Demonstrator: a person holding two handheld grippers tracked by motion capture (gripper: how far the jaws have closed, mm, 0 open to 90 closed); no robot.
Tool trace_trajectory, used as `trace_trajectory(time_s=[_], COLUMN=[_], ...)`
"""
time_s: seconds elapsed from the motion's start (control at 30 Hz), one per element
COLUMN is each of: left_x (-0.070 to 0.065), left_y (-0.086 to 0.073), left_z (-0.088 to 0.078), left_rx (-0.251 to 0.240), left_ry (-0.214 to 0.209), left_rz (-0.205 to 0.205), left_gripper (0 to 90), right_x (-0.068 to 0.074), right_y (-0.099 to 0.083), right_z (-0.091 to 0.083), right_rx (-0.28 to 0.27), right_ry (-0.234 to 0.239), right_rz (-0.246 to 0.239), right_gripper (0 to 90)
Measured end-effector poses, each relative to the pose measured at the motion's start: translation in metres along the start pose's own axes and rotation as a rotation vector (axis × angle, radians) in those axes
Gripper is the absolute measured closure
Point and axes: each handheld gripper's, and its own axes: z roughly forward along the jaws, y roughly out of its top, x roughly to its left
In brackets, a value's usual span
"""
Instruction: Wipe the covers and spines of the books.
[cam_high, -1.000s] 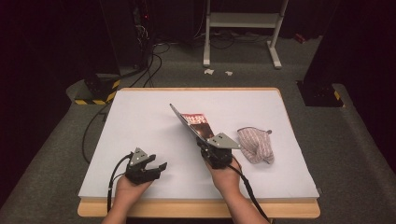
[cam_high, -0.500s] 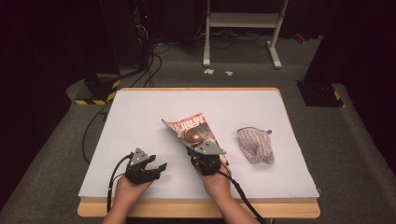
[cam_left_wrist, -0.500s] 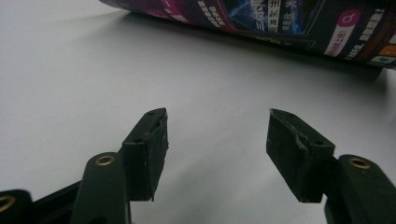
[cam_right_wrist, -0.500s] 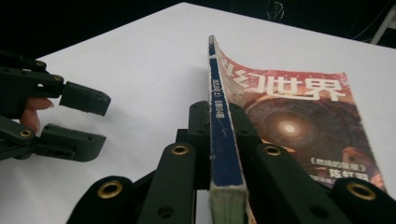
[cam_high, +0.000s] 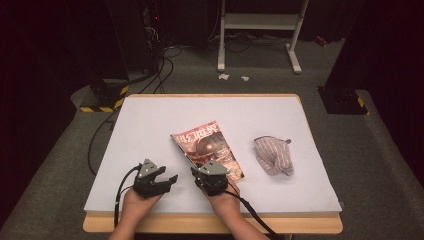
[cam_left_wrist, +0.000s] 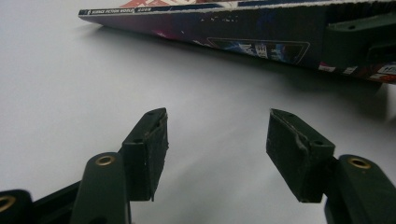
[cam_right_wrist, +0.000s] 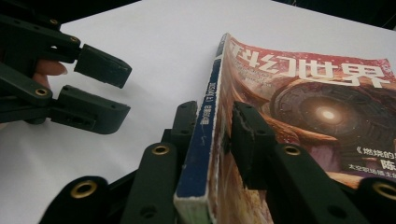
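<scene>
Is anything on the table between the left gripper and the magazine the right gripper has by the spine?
Nothing visible. The left gripper stands open over bare table, with only white surface up to the magazine. The right gripper straddles its spine.

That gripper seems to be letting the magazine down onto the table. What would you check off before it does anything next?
1. Magazine down on the table: not ok; in the left gripper view its spine edge is tilted above the surface.
2. Right gripper free of the magazine: cannot tell; its jaws have just been opening, the spine is between them, and a narrow gap shows at one pad.
3. Left gripper out of the way: ok; open, nothing between its jaws, beside the magazine without touching it.
4. Striped cloth pouch clear of the magazine: ok; it lies apart, to its right in the high view.
5. Magazine well inside the table's edges: ok.
</scene>
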Motion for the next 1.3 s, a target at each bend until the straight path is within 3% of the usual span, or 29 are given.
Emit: trace_trajectory(time_s=[0.07,0.17,0.23,0.33,0.47,0.7,0.87,1.03,1.3], left_x=[0.000,-0.001,-0.001,-0.001,-0.005,-0.021,-0.035,-0.049,-0.060], left_y=[0.000,0.000,0.000,-0.001,-0.001,-0.001,0.001,0.000,-0.002], left_z=[0.001,0.001,0.002,0.003,0.006,0.013,0.018,0.023,0.028], left_rx=[0.001,0.008,0.006,0.010,0.020,0.044,0.067,0.095,0.120], left_ry=[0.000,0.001,0.002,0.006,0.000,-0.038,-0.090,-0.095,-0.096], left_rz=[-0.001,0.003,0.001,0.003,0.015,0.054,0.040,0.052,0.081], left_gripper=[38.9,38.9,38.8,38.3,36.8,33.5,29.1,20.4,15.0], right_x=[0.002,0.007,0.013,0.013,0.002,-0.030,-0.054,-0.069,-0.081], right_y=[0.000,0.002,0.003,0.003,0.000,-0.014,-0.025,-0.037,-0.039], right_z=[0.000,-0.001,-0.002,-0.004,-0.008,-0.021,-0.037,-0.047,-0.049], right_rx=[0.007,0.009,0.016,0.018,0.039,0.086,0.098,0.112,0.112], right_ry=[0.021,0.100,0.108,0.125,0.098,0.026,-0.044,-0.109,-0.123], right_rz=[0.009,0.021,-0.009,0.001,0.010,0.031,0.044,0.041,0.088], right_gripper=[64.5,53.9,51.3,48.8,47.7,46.6,46.5,47.4,47.4])
